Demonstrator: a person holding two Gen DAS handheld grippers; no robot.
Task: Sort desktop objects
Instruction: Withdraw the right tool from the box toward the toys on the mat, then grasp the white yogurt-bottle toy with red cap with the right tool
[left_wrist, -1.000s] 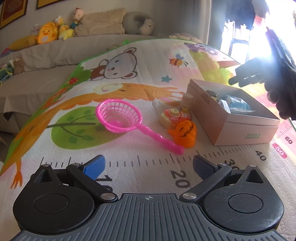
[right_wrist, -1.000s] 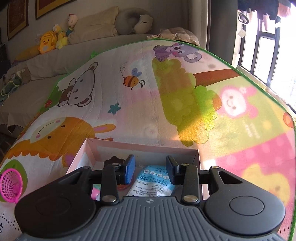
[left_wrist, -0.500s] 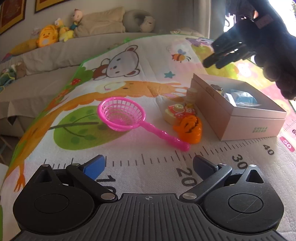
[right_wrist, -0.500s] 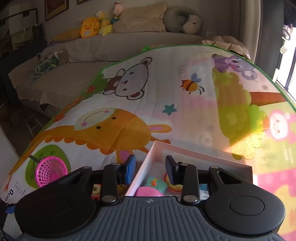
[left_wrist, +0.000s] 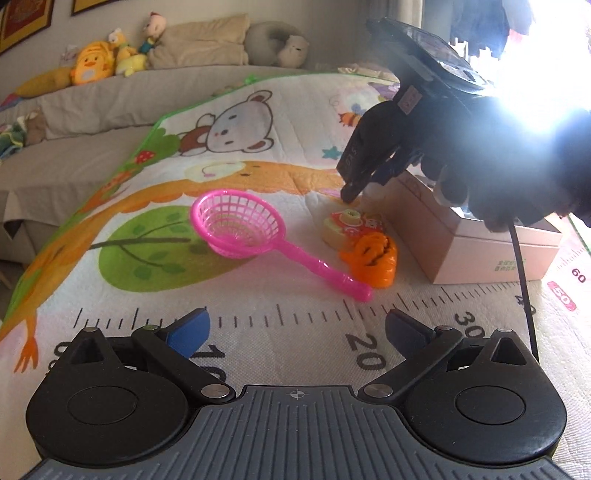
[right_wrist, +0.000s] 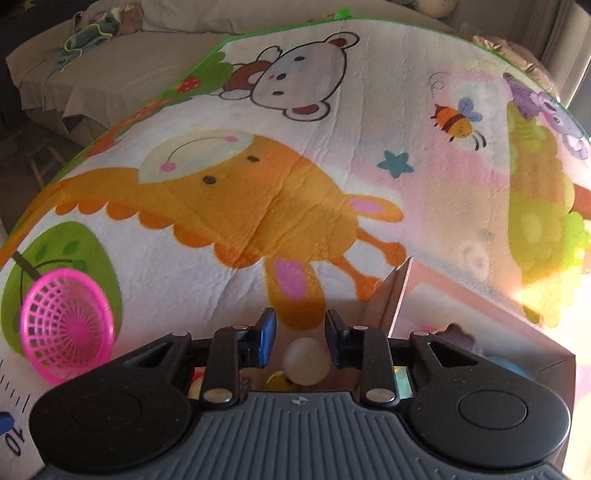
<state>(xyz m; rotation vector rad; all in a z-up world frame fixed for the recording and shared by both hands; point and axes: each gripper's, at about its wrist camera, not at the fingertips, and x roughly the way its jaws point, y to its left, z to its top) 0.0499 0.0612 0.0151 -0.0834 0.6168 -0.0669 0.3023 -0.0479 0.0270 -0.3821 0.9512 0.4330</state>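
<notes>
On the play mat a pink strainer (left_wrist: 240, 225) (right_wrist: 66, 328) lies left of a small cake toy (left_wrist: 347, 229) and an orange pumpkin toy (left_wrist: 373, 258). To their right stands an open pink box (left_wrist: 480, 243) (right_wrist: 476, 306) holding several items. My right gripper (left_wrist: 369, 184) (right_wrist: 301, 332) points down at the box's left corner. Its jaws are closing around a pale round piece (right_wrist: 304, 362) (left_wrist: 373, 192), with a gap still showing beside the piece. My left gripper (left_wrist: 297, 328) hangs open over the mat's ruler marks with nothing between its fingers.
A gloved hand (left_wrist: 517, 166) holds the right gripper, and its black cable (left_wrist: 521, 266) hangs in front of the box. Behind the mat is a grey sofa (left_wrist: 110, 107) with plush toys (left_wrist: 92, 68) and cushions. Strong window glare fills the upper right.
The right gripper swung from above the box leftward and down to the pale piece at the box's corner, and its jaws narrowed. The left gripper stayed put.
</notes>
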